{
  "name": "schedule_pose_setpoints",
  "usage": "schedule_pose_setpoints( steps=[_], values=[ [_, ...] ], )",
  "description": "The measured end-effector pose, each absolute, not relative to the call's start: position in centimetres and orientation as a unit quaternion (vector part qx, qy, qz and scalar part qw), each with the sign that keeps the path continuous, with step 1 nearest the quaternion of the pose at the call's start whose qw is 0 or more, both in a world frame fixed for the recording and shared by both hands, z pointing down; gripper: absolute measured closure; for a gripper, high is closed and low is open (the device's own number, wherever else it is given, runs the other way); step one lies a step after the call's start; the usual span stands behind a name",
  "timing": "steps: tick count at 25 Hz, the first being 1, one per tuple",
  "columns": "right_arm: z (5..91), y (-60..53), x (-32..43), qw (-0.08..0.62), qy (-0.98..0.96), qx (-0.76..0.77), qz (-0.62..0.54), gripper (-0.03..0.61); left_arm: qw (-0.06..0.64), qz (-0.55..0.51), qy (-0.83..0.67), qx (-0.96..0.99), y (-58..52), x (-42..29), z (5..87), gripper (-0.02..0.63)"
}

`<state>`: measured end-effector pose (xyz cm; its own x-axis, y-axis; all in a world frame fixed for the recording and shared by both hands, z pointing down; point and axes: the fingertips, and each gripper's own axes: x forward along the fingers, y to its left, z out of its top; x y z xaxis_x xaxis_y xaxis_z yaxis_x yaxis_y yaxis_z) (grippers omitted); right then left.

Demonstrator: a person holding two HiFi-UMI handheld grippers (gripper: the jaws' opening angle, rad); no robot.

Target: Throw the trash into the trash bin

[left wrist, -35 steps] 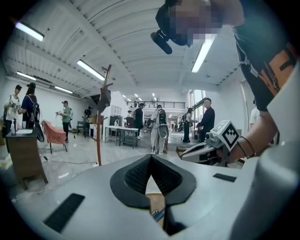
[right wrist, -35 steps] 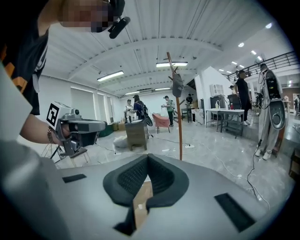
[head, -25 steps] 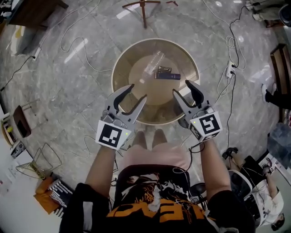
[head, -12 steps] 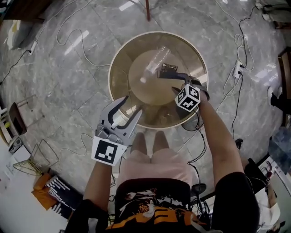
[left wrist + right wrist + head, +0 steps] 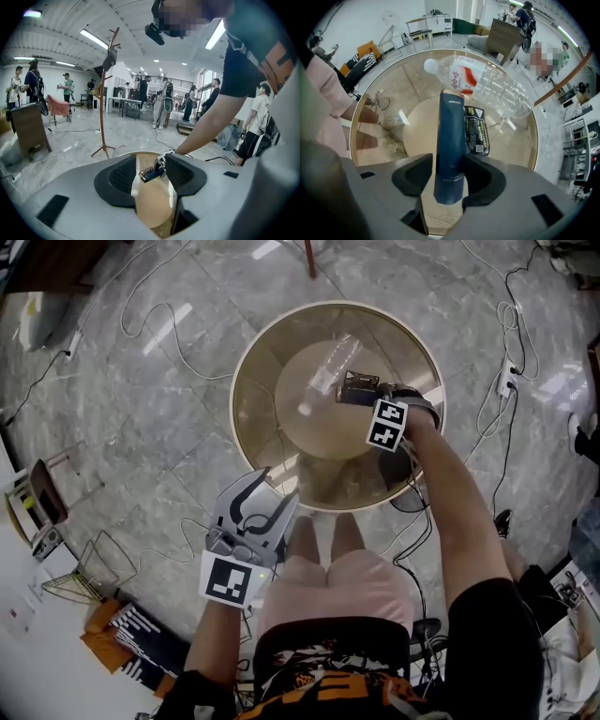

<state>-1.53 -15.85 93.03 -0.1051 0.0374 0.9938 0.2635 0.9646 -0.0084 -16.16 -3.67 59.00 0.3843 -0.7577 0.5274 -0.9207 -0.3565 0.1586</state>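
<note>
Grey marble floor (image 5: 122, 437), crossed by loose white cables (image 5: 178, 343), spreads around a round tan trash bin (image 5: 251, 423) that stands just in front of the person's feet. From the head view the bin is open at the top, wide at the rim and narrower at its flat bottom. Two pieces of trash are inside its walls.

One is a clear plastic bottle (image 5: 326, 371) with a red and white label. It lies on its side on the bottom, toward the far wall.

The other is a dark blue box (image 5: 354, 387), long and flat, with a black printed panel on one side. The right gripper (image 5: 370, 395) reaches down into the bin just inside the right-hand rim and pinches this box. In the right gripper view one end of the box sits deep between the two dark pads, which lie against its sides. The rest sticks out beyond the fingertips toward the bottle. Whether the far end touches the bottle cannot be told. These jaws have just been closing, with the box between them. The left gripper view shows the box tilted a little and seemingly clear of the bin's bottom.

The left gripper (image 5: 280, 486) hangs outside the bin, beside its near left rim and over the floor. Its jaws are spread apart and nothing is between them. Through the gap only the bin's inside and the held box, farther off, can be seen. Beyond the bin stands a wooden coat stand (image 5: 104, 93), with several people farther back in a bright hall.
</note>
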Motion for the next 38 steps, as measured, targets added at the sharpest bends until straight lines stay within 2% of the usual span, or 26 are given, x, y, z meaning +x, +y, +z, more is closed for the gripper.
schedule_pose_setpoints(
  steps=[4, 5, 11, 14, 17, 19, 22, 25, 33, 34, 35, 36, 37, 38],
  values=[
    [92.5, -15.2, -1.6, 0.646, -0.758, -0.081, -0.047, 0.542, 0.199, 0.21, -0.497, 0.818, -4.3, -15.3, 58.7, 0.413],
    [92.0, -15.2, -1.7, 0.636, -0.767, -0.072, -0.04, 0.552, 0.195, 0.213, -0.492, 0.821, -4.4, -15.1, 58.6, 0.414],
    [89.1, -14.1, 1.2, 0.605, -0.796, -0.003, 0.027, 0.558, 0.209, 0.187, -0.495, 0.822, -5.0, -13.3, 57.7, 0.419],
    [86.6, -13.7, 5.4, 0.56, -0.807, 0.129, 0.133, 0.558, 0.229, 0.155, -0.507, 0.816, -5.6, -12.3, 57.3, 0.422],
    [85.4, -9.7, 13.6, 0.513, -0.766, 0.28, 0.266, 0.558, 0.208, 0.158, -0.487, 0.834, -6.2, -10.4, 56.0, 0.425],
    [85.7, -5.0, 20.3, 0.517, -0.722, 0.331, 0.321, 0.558, 0.196, 0.16, -0.458, 0.852, -7.1, -8.1, 55.2, 0.426],
    [86.3, 0.8, 28.0, 0.531, -0.671, 0.36, 0.372, 0.557, 0.185, 0.167, -0.429, 0.868, -7.9, -3.9, 54.2, 0.426],
    [87.5, 3.9, 32.1, 0.537, -0.645, 0.386, 0.383, 0.557, 0.17, 0.178, -0.399, 0.883, -8.2, -0.3, 53.9, 0.428],
    [91.4, 7.2, 33.5, 0.529, -0.61, 0.425, 0.409, 0.534, 0.159, 0.198, -0.332, 0.908, -7.2, 5.9, 55.2, 0.428],
    [91.9, 7.3, 33.7, 0.528, -0.607, 0.429, 0.411, 0.515, 0.162, 0.2, -0.331, 0.908, -6.9, 6.1, 55.5, 0.428],
    [92.4, 7.4, 33.8, 0.525, -0.604, 0.432, 0.416, 0.455, 0.163, 0.203, -0.329, 0.908, -6.6, 6.2, 55.7, 0.429],
    [92.8, 7.5, 34.0, 0.523, -0.6, 0.432, 0.425, 0.362, 0.163, 0.206, -0.328, 0.907, -6.4, 6.2, 55.9, 0.428],
    [93.0, 7.7, 34.1, 0.521, -0.596, 0.431, 0.433, 0.32, 0.164, 0.209, -0.327, 0.907, -6.2, 6.1, 56.0, 0.428],
    [93.2, 7.8, 34.2, 0.522, -0.592, 0.429, 0.439, 0.313, 0.165, 0.211, -0.328, 0.906, -6.1, 5.9, 56.1, 0.428]
  ],
)
